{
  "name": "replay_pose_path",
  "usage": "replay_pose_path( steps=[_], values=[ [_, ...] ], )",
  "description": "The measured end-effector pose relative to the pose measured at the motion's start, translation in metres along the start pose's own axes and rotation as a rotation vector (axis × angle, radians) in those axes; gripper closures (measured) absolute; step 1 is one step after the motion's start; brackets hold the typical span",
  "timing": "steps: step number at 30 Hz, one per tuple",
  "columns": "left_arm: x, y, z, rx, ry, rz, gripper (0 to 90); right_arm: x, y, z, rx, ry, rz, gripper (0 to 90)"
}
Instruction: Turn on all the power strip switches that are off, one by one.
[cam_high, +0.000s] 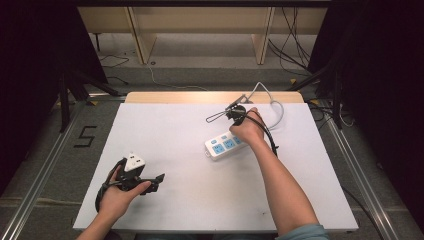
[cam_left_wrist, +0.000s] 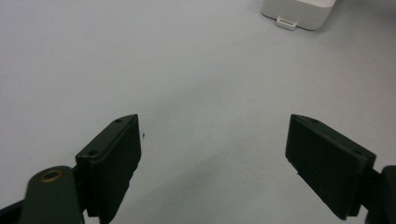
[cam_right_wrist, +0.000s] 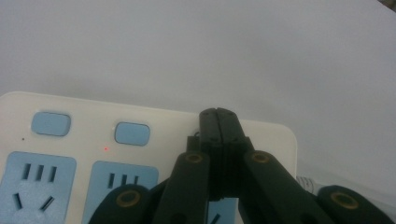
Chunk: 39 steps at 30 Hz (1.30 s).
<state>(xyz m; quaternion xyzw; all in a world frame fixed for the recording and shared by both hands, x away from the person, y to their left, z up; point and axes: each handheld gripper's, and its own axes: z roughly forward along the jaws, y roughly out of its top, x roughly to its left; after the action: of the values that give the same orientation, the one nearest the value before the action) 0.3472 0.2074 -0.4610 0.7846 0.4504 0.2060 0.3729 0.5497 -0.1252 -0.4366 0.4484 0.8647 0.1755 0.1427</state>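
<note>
A white table took up most of the room in front of the person, and from above I could see the whole layout at once: a white power strip with blue sockets lay right of the middle, its pale cord looping off toward the far edge. The left gripper sat near the front left corner, well apart from the strip, its nose pointing across the bare surface toward it. The right gripper was over the far end of the strip, mostly hidden from above under the person's hand.

The left gripper view settled what the high view left unclear: the left gripper had its jaws spread wide apart with nothing between them, and only a corner of the power strip appeared far ahead at the top edge.

The right gripper view gave the close detail. The right gripper had its jaws pressed flat together, with nothing visible between them, and the tips were down over the power strip near its rounded end; I could not tell whether they touched it. Beside the tips sat two blue switch buttons, with blue sockets below them, and a tiny red light glowed just under one button, something too small to make out from above.
</note>
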Motion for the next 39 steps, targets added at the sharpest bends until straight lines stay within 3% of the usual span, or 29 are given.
replay_pose_path(
  steps=[21,39],
  values=[
    [-0.001,0.0,0.0,-0.003,0.001,-0.002,18.0,0.0,0.001,-0.006,-0.031,0.014,-0.009,90.0],
    [-0.002,0.0,0.001,0.0,0.001,0.0,18.2,0.01,0.002,-0.013,-0.04,0.042,-0.023,90.0]
  ],
)
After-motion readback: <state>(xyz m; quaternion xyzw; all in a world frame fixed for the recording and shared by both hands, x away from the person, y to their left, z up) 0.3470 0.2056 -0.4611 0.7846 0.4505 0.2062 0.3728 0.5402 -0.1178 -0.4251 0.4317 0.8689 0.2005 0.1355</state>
